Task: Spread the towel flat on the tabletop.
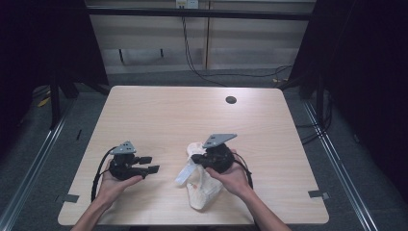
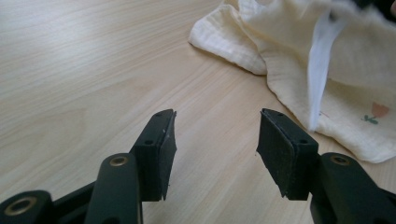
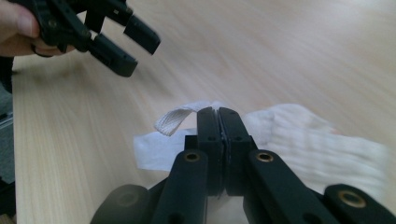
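A crumpled cream cloth [image 1: 203, 191] lies near the table's front edge, partly under my right hand. My right gripper [image 1: 193, 159] is just above it, shut on a white strap [image 1: 185, 173] that hangs down from its jaws. In the right gripper view the jaws [image 3: 218, 112] are pressed together, with the strap [image 3: 173, 119] looped out at their tip and the cloth [image 3: 308, 135] beneath. My left gripper [image 1: 152, 164] is to the left of the cloth, open and empty. Seen from the left gripper [image 2: 215, 126], the cloth [image 2: 359, 56] and strap [image 2: 322, 70] lie ahead to the right.
The light wooden table [image 1: 159, 115] has a round cable hole [image 1: 231, 100] at the back right. Black cables [image 1: 226, 74] trail on the floor behind it. Metal rails run along both sides of the table.
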### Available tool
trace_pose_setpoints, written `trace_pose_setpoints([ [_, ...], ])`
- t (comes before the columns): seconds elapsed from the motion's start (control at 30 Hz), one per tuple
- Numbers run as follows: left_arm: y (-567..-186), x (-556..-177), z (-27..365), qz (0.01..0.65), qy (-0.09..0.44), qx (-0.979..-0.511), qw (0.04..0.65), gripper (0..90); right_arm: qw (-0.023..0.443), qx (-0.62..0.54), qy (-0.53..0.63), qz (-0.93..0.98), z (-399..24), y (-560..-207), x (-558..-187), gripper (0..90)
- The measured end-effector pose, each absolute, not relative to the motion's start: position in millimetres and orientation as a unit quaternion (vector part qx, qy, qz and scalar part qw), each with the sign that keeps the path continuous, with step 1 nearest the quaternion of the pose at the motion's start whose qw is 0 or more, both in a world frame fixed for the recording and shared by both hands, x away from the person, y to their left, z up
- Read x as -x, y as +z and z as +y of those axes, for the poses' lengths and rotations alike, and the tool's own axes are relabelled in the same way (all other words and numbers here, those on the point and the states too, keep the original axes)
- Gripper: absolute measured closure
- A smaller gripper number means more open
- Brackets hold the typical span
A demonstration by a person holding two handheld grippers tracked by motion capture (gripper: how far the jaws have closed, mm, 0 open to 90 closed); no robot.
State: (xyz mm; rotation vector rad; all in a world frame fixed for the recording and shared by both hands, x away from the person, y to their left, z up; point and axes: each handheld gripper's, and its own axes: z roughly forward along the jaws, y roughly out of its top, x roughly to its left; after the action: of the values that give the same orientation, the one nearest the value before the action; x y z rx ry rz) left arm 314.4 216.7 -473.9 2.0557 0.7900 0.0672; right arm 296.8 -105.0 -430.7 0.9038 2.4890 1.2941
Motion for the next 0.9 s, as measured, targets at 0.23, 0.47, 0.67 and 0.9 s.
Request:
trace_pose_setpoints([
  [0.23, -469.2, -314.5, 205.4, 0.306, 0.03, -0.835, 0.457, 47.8, 0.133, -0.343, 0.464, 0.806, -161.0, -405.3, -291.8, 88.0],
  [0.47, -468.9, -310.2, 194.9, 0.289, 0.022, -0.842, 0.456, 50.2, 0.163, -0.384, 0.452, 0.788, -208.7, -401.2, -290.6, 88.1],
  [0.67, -466.3, -304.3, 185.0, 0.267, 0.012, -0.848, 0.459, 54.0, 0.161, -0.407, 0.438, 0.785, -228.0, -418.3, -282.3, 88.0],
  [0.9, -470.4, -293.8, 161.4, 0.223, -0.013, -0.866, 0.446, 61.1, 0.153, -0.427, 0.408, 0.792, -246.0, -444.4, -268.3, 88.0],
])
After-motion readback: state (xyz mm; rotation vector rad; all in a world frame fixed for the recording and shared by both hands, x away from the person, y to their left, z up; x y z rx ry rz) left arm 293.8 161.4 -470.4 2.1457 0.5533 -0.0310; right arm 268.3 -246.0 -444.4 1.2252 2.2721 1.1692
